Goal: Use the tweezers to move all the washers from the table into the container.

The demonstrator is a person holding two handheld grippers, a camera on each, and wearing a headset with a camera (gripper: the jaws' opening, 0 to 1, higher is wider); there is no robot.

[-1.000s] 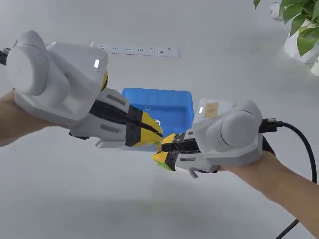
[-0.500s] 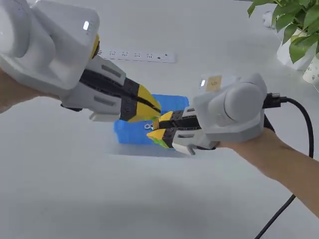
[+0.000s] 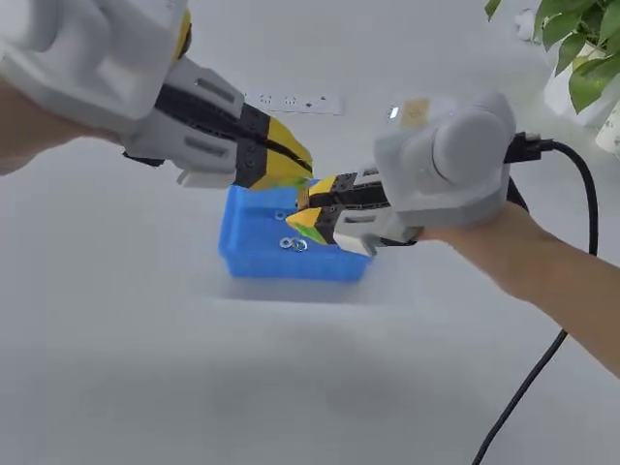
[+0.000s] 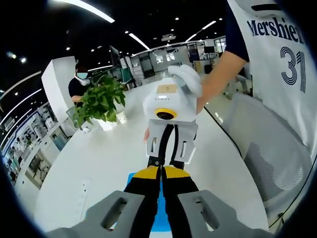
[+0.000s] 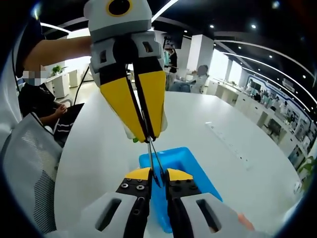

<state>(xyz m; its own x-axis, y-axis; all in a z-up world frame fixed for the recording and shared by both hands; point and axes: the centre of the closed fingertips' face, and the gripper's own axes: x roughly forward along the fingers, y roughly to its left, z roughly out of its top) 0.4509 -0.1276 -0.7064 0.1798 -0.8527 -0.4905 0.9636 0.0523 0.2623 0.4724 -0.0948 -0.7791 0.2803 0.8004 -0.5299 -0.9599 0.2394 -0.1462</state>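
Tweezers (image 5: 152, 159) clamped between both grippers over the blue container (image 3: 291, 267)
Their legs run from the left gripper's (image 5: 147, 139) closed jaws into the right gripper's (image 5: 157, 174), drawn together there; whether the tips hold anything, I cannot tell. Washers (image 3: 289, 242) lie in the container just below. If either grip slackens, the tweezers may fall among them

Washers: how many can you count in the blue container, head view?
3 washers in the container: one mid-floor, two together nearer its front wall; more may be hidden.
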